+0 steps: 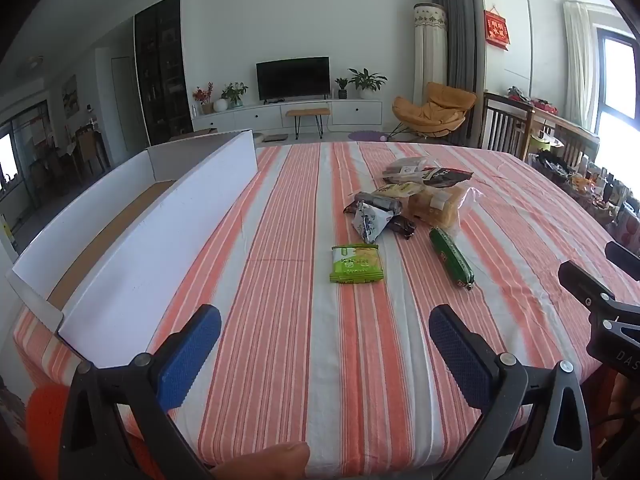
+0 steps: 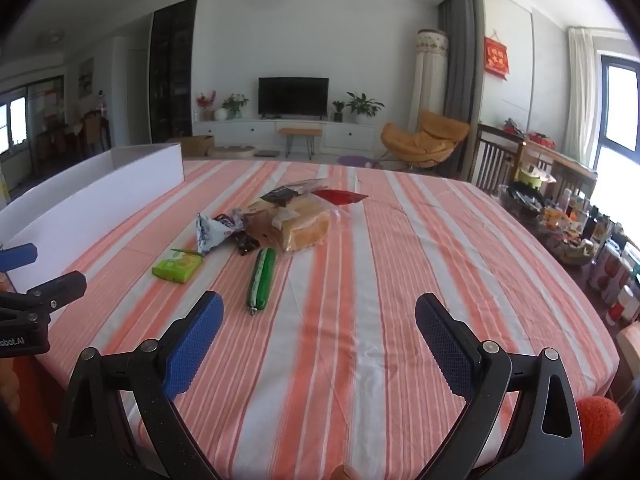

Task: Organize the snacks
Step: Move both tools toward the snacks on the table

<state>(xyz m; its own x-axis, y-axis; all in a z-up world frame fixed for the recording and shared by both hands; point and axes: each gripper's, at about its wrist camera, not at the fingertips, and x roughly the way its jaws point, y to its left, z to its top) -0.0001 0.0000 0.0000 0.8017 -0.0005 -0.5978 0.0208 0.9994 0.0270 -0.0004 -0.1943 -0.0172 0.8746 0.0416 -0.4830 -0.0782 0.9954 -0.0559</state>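
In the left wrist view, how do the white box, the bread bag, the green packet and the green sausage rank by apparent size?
1. white box, by far the largest
2. bread bag
3. green packet and green sausage: look alike in size, so not ranked; the bread also lies farther away.

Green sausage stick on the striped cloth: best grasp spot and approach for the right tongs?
Grip the green sausage stick at mid-length, across its narrow width, coming from above. It lies flat, its near end free of the pile, its far end close to the bread bag. The right tongs are open and empty, nearly in line with it.
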